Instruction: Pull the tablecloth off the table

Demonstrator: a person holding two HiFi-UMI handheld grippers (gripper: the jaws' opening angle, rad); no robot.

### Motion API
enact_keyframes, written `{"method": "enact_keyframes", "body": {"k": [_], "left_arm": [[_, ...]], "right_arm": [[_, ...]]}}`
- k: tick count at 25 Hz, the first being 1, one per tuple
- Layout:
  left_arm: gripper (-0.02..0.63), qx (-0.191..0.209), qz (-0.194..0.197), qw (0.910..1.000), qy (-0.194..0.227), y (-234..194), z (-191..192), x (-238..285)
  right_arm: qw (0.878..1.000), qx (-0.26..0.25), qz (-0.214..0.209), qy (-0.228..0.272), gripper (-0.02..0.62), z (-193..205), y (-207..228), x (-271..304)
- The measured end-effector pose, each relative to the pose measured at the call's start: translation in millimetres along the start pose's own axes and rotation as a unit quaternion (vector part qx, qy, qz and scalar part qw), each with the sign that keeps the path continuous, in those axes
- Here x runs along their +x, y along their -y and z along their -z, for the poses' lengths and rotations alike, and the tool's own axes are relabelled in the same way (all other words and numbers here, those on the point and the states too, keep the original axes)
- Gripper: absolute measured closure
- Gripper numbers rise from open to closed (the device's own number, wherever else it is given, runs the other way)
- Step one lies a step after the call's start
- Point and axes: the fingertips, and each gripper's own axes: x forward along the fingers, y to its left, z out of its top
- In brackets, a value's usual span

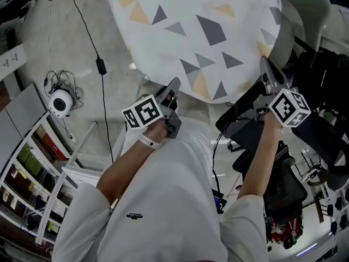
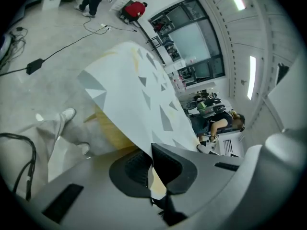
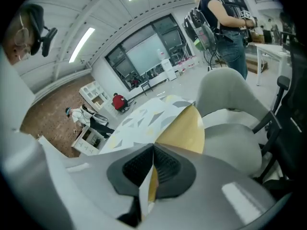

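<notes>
White tablecloth [image 1: 191,37] with grey and yellow triangles lies on the wooden tabletop [image 3: 184,128]. Left claw [image 1: 172,89] and right claw [image 1: 268,72] are each clamped on its near edge. The shirt logo [image 1: 134,216] is too small to read.

Office with swivel chairs [image 1: 272,184], shelving [image 1: 27,173]

White tablecloth [image 1: 163,51] with grey and yellow triangles (yellow underneath); pale chair [image 3: 230,104].
</notes>
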Motion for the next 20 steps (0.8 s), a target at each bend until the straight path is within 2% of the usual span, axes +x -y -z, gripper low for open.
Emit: {"method": "enact_keyframes", "body": {"k": [5, 10, 16, 20], "left_arm": [[0.598, 0.058, 0.032, 0.9974, 0.029, 39, -26, -43], [0.598, 0.112, 0.082, 0.9873, 0.076, 86, -61, -81], [0.597, 0.133, 0.151, 0.9697, 0.139, 149, -155, -144], [0.594, 0.161, 0.184, 0.9550, 0.167, 182, -190, -170]], "right_arm": [[0.998, 0.036, -0.040, 0.043, 0.583, -25, -27, -15], [0.986, 0.083, -0.102, 0.099, 0.583, -53, -57, -34], [0.975, 0.057, -0.162, 0.143, 0.583, -117, -143, -38], [0.968, 0.026, -0.191, 0.163, 0.583, -140, -185, -52]]}}
